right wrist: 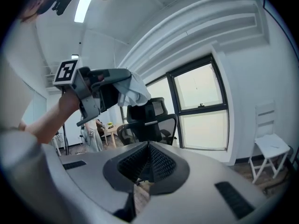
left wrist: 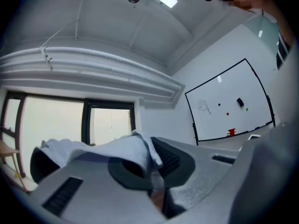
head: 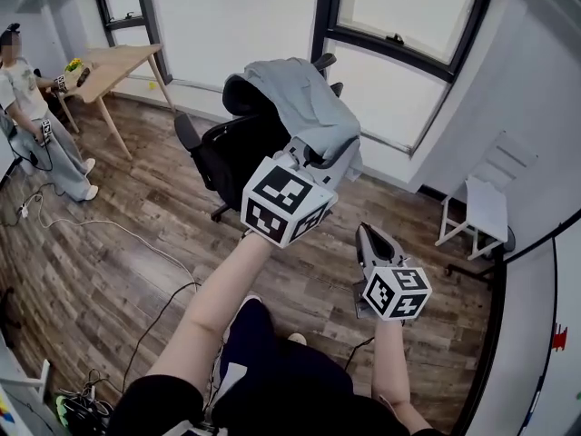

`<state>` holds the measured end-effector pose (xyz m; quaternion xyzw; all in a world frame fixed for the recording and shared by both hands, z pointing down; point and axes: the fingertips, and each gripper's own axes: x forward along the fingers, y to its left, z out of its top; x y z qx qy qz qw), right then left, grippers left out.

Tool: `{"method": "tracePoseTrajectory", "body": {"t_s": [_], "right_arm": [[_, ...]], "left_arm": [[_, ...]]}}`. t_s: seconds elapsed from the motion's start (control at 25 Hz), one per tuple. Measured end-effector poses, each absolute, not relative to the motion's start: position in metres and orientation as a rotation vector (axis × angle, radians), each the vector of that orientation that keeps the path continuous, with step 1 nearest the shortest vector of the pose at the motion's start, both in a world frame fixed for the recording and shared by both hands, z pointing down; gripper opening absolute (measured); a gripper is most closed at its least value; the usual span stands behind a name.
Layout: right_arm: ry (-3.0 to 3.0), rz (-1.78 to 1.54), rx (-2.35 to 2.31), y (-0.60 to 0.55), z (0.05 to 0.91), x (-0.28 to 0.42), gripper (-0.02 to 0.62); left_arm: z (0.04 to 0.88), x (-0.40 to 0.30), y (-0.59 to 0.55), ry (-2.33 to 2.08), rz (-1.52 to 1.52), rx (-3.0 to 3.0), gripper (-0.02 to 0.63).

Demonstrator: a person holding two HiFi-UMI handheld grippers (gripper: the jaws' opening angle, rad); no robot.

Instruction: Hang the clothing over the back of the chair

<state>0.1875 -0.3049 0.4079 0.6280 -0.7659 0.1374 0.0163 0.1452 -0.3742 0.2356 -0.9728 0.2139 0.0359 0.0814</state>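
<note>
A black office chair (head: pixel 234 148) stands on the wooden floor ahead. In the head view a grey garment (head: pixel 300 107) spreads across the top of the chair's back; whether it rests on the chair I cannot tell. My left gripper (head: pixel 313 157) is shut on the garment's near edge. The pale cloth (left wrist: pixel 117 148) runs out from the left gripper (left wrist: pixel 152 169) toward the window. My right gripper (head: pixel 368 234) hangs lower and to the right, shut with nothing in it. In the right gripper view the right gripper (right wrist: pixel 148 160) faces the chair (right wrist: pixel 149 120); the garment (right wrist: pixel 133 90) is bunched at the left gripper (right wrist: pixel 122 88) above.
A wooden table (head: pixel 118 62) stands at the back left with a person (head: pixel 27 107) beside it. A white folding chair (head: pixel 481 212) is against the right wall. Cables (head: pixel 109 230) trail over the floor on the left. Large windows (head: pixel 399 71) lie behind the chair.
</note>
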Motion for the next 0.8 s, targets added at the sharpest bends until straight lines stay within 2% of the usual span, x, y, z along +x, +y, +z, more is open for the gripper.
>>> {"method": "tracePoseTrajectory", "body": {"t_s": [0.56,0.8], "right_arm": [[-2.303,0.571,1.92,-0.323,0.462,0.199,0.031],[-2.265,0.615,1.914,-0.333,0.483,0.206,0.031]], "left_arm": [[0.424,0.121,-0.434,0.964,-0.247,-3.119,0.014],[0.484,0.108,-0.466,1.145,-0.301,-3.181,0.014]]}}
